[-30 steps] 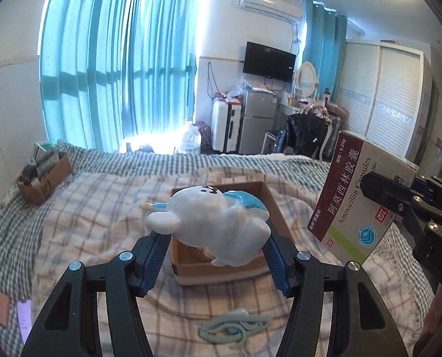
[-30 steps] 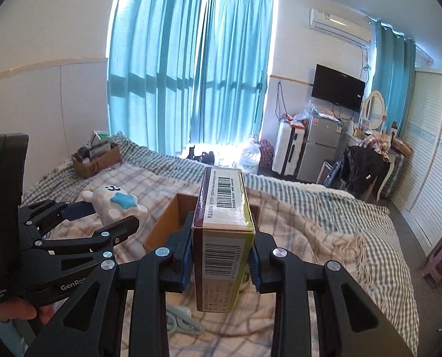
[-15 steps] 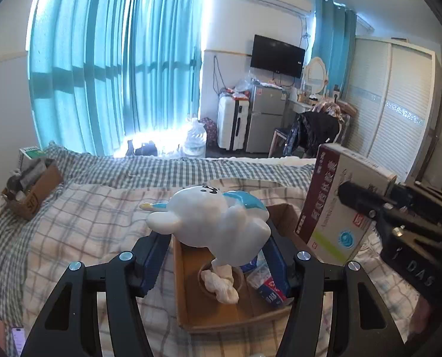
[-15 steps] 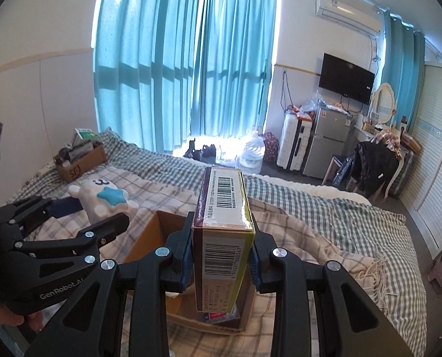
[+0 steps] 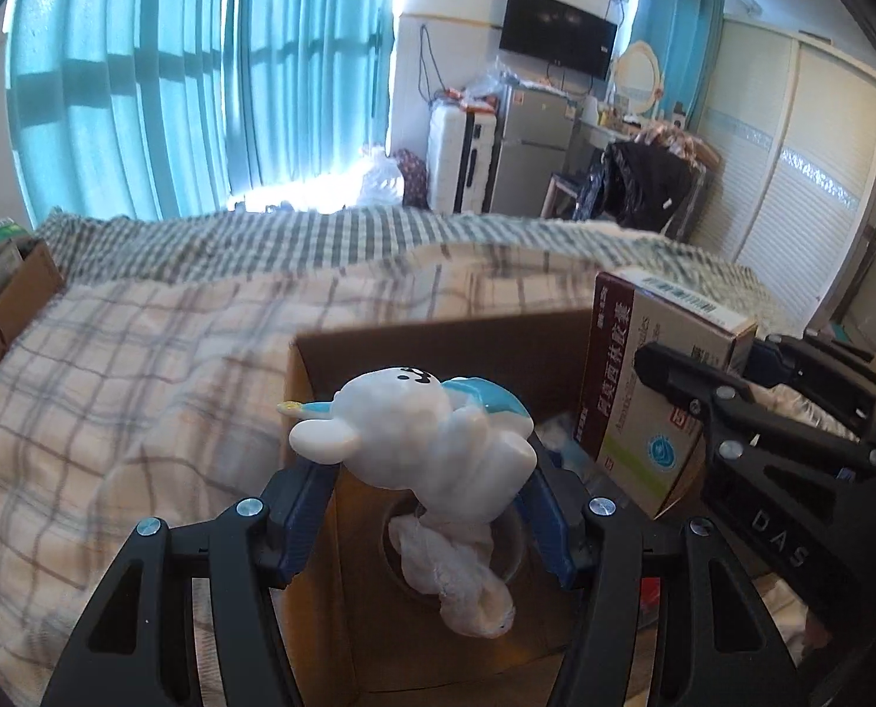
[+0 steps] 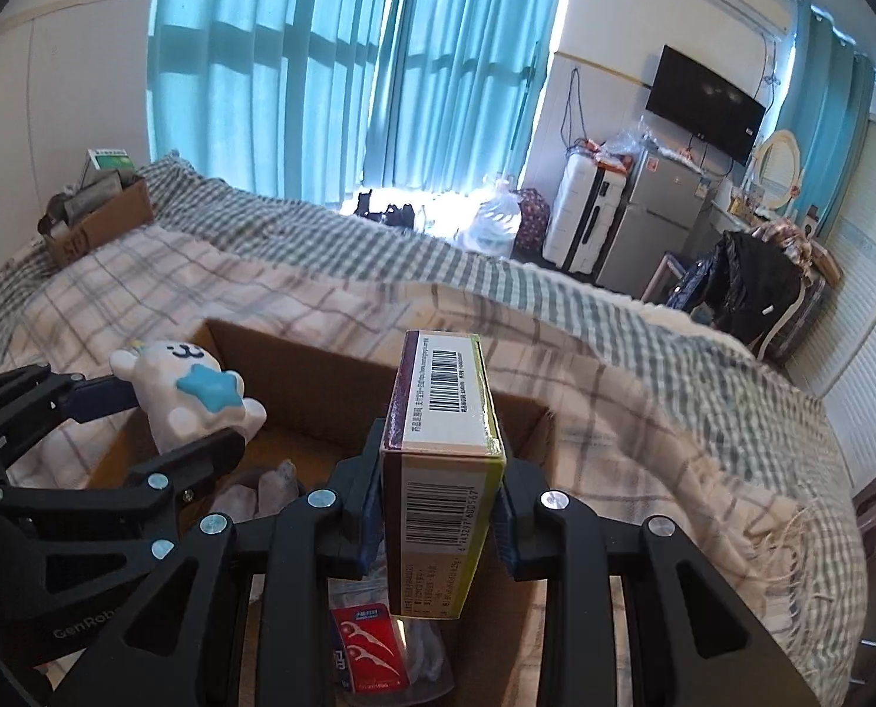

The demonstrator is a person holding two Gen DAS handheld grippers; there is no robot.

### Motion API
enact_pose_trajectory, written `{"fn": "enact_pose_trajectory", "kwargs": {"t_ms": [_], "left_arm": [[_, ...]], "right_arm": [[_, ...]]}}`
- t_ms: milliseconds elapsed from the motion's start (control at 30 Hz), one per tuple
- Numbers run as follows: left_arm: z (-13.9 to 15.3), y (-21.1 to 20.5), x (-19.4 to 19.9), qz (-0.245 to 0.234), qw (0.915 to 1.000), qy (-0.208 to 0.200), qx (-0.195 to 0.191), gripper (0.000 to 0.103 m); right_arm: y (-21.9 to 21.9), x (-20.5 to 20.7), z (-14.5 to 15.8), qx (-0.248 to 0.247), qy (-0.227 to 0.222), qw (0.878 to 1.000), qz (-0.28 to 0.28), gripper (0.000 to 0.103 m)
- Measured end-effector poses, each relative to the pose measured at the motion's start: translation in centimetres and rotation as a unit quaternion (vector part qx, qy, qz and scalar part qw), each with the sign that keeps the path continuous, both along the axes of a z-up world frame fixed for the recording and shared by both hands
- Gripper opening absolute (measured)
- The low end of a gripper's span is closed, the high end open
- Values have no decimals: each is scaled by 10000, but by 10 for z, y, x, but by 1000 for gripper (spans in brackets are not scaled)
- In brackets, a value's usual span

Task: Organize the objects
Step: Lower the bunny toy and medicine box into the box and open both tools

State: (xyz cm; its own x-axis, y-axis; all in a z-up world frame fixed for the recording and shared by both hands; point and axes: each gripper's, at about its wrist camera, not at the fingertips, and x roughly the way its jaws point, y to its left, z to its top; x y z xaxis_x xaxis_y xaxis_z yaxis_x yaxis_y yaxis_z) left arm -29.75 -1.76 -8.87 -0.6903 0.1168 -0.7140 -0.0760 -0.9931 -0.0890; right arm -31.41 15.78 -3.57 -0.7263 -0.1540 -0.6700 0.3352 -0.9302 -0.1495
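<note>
My left gripper [image 5: 432,489] is shut on a white toy figure [image 5: 432,442] with a blue star, held over the left part of an open cardboard box [image 5: 438,336] on the bed. The figure also shows in the right wrist view [image 6: 184,395]. My right gripper [image 6: 440,501] is shut on a medicine box [image 6: 443,471], held upright over the same cardboard box [image 6: 296,353]. The medicine box also shows in the left wrist view [image 5: 644,400]. Inside the cardboard box lie a bowl with crumpled white tissue [image 5: 467,571] and a red floss packet [image 6: 367,642].
The cardboard box rests on a plaid blanket [image 5: 143,383] covering the bed. A second cardboard box [image 6: 102,218] with items stands at the bed's far left corner. Beyond the bed are blue curtains, a suitcase, a fridge and a wardrobe.
Both grippers have moved forward and down over the cardboard box with their objects still held. The box now fills the lower part of both views.
</note>
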Motion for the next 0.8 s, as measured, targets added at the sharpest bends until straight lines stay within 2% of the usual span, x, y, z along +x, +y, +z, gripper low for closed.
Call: {"fn": "enact_pose_trajectory", "kwargs": {"t_ms": [100,200,233,267,333,367,400,533,700,800], "left_arm": [[-13,-2,-1,-43,9997,-196,107,62],[-9,-1,3,-15,9996,-246,128,64],[-5,0,4,-22,9996,-275,115,65],[0,0,6,-28,9995,-291,107,66],[13,-1,15,26,9997,-206,112,75],[21,-1,20,49,9998,-130,136,82],[33,-2,29,84,9998,-4,178,84],[73,-2,51,90,9996,232,151,86],[125,-2,89,96,9974,711,45,103],[150,-1,114,3,9961,877,42,103]], "right_arm": [[5,-2,-11,18,-54,9999,-86,30],[8,3,-5,-115,-10,9998,-158,31],[10,6,1,-198,14,9997,-172,40],[11,10,9,-269,65,9994,-211,55],[17,22,29,-397,241,9986,-245,65],[18,29,40,-438,321,9982,-250,65],[19,34,49,-457,366,9980,-256,65],[23,63,91,-518,618,9964,-240,71],[28,114,148,-578,995,9933,-144,77],[31,143,171,-625,1096,9920,-71,80]]}}
